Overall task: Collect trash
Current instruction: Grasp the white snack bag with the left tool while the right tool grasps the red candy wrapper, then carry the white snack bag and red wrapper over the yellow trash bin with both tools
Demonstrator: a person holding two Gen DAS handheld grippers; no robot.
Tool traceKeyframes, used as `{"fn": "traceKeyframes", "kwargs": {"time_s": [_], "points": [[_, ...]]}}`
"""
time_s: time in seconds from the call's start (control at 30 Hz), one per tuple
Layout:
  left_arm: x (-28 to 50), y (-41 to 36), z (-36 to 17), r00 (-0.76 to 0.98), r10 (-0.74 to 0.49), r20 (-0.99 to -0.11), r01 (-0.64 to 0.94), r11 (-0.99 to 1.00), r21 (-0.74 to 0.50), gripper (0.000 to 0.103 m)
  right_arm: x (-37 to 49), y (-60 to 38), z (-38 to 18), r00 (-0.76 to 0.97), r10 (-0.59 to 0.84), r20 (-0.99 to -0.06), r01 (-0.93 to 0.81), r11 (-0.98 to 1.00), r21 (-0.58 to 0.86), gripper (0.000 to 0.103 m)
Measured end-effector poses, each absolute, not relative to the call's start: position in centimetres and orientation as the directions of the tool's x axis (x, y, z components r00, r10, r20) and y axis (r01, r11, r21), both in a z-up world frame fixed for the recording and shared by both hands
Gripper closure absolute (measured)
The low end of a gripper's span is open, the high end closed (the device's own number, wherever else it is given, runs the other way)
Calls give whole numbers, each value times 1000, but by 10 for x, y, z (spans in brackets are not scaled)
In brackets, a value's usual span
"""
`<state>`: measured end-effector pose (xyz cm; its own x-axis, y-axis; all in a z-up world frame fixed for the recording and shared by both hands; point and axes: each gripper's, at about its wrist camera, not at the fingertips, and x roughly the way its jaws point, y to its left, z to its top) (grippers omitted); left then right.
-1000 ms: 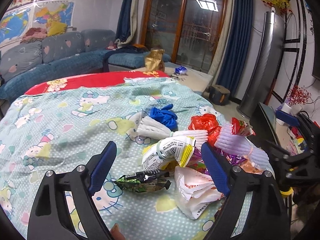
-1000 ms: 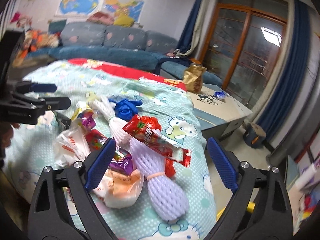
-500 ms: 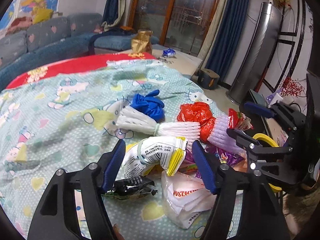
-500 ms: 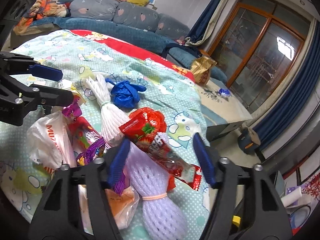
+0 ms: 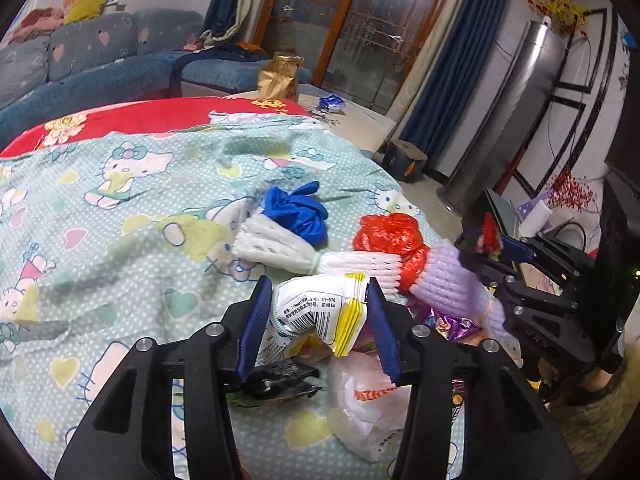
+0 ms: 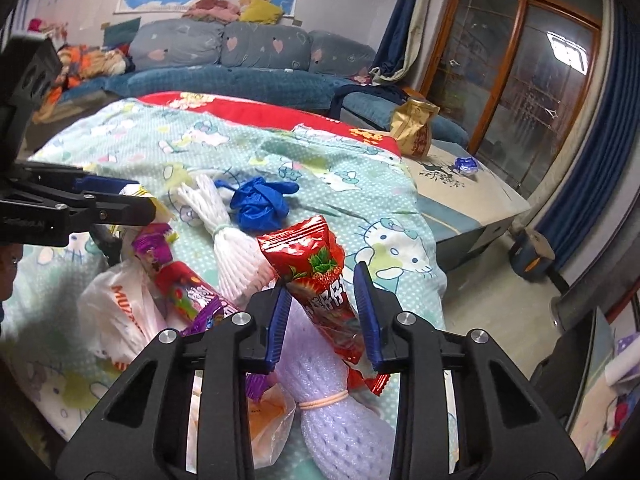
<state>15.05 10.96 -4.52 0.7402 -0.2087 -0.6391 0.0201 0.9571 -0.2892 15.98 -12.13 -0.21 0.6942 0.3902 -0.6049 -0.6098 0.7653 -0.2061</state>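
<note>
Trash lies heaped on a Hello Kitty blanket [image 5: 120,220]. My left gripper [image 5: 319,282] is closing, and a bent white-and-yellow snack packet [image 5: 320,312] fills the gap and touches both pads. My right gripper [image 6: 322,276] is also closing, pinching a red strawberry wrapper [image 6: 312,268] that stands up between its pads. Under it lies a lilac foam net [image 6: 340,420]. A white foam net [image 5: 280,246], a crumpled blue glove [image 5: 298,212], a red plastic bag [image 5: 390,232], a white plastic bag [image 5: 368,404] and a purple wrapper [image 6: 180,280] lie around them.
A dark wrapper [image 5: 276,380] lies under the left gripper. The two grippers are close together, the left gripper [image 6: 140,196] showing at the left of the right wrist view. A gold bag [image 6: 414,132] stands on a low table [image 6: 480,200] beyond the blanket. A blue sofa [image 6: 240,80] runs behind.
Both grippers have moved in over the heap and narrowed from wide open. The packet now sits between the left pads. The red wrapper has tipped upright between the right pads.
</note>
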Motion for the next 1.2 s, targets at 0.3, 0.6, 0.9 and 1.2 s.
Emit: {"fn": "traceKeyframes", "kwargs": {"time_s": [0.3,0.6,0.9,1.2], "points": [[147,127,-47,738,-162,-655,-42,958,-284,69,154,-128,11,689,431,-582,-608,781,-141,85],[138,130,-27,803,-139,-579,-45,955,-292,76,146,-143,24,692,479,-540,-597,801,-53,91],[122,107,22,871,-173,-461,35,956,-292,76,141,-169,39,708,510,-488,-568,822,35,91],[112,73,45,877,-245,-413,124,946,-298,76,135,-196,42,727,487,-485,-519,851,77,91]]}}
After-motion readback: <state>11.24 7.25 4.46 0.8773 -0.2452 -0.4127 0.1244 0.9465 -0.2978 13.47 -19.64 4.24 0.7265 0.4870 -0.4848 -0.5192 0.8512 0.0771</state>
